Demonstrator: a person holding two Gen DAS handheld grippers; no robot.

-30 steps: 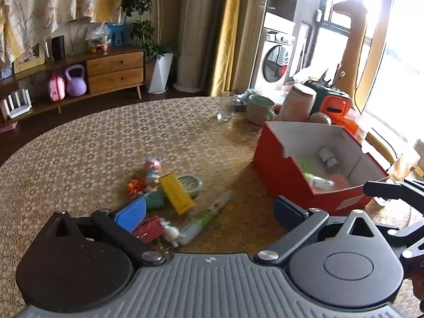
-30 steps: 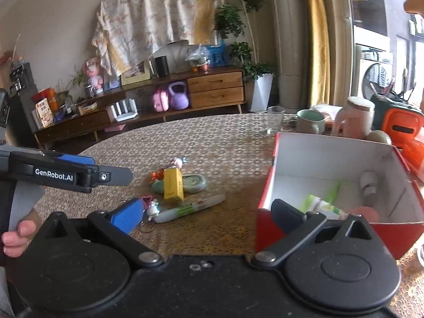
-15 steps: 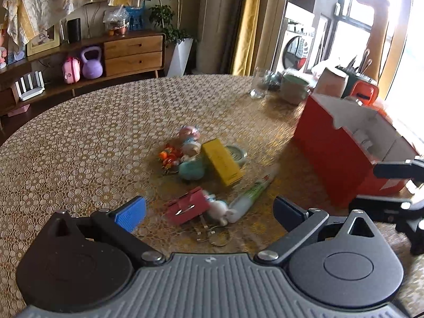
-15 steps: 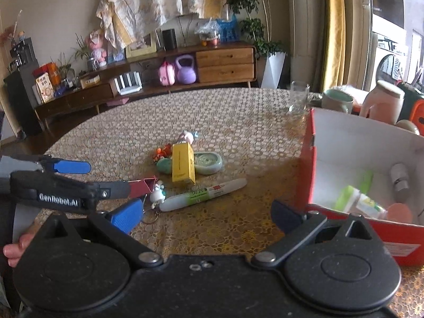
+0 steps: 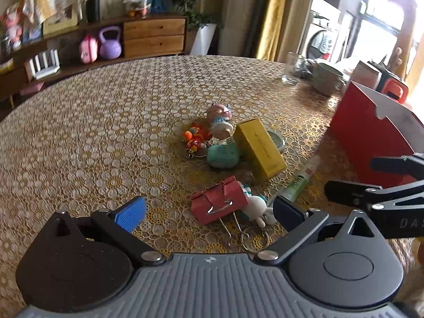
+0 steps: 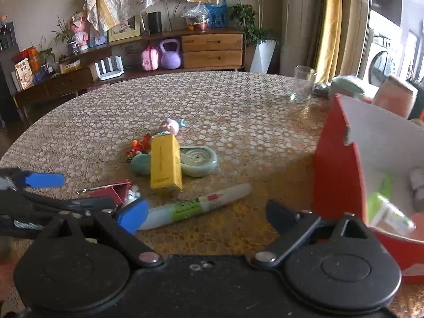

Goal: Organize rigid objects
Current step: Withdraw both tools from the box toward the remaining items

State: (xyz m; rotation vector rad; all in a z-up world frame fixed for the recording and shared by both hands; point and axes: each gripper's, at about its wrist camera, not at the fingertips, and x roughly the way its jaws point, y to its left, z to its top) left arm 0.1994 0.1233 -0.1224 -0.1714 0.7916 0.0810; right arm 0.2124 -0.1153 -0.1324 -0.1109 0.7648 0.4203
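Observation:
A pile of small things lies mid-table: a yellow box (image 5: pixel 261 149), a pink figurine (image 5: pixel 218 115), a teal lump (image 5: pixel 222 155), a red binder clip (image 5: pixel 220 202) and a white bunny keychain (image 5: pixel 258 206). My left gripper (image 5: pixel 209 212) is open, low over the table, with the clip lying between its fingers and untouched. A green-and-white marker (image 6: pixel 196 205) lies between the fingers of my right gripper (image 6: pixel 206 213), whose jaws are closing but are still clear of it. The red box (image 6: pixel 341 159) stands to the right and holds several items.
A drinking glass (image 6: pixel 302 87), a pale green mug (image 5: pixel 327 78) and a pink jar (image 6: pixel 394 98) stand at the table's far right behind the red box. A round teal dish (image 6: pixel 197 160) sits beside the yellow box. The two grippers are close side by side.
Both grippers came down and forward toward the pile. The left now straddles the red clip and the right straddles the marker. The right jaws have narrowed slightly.

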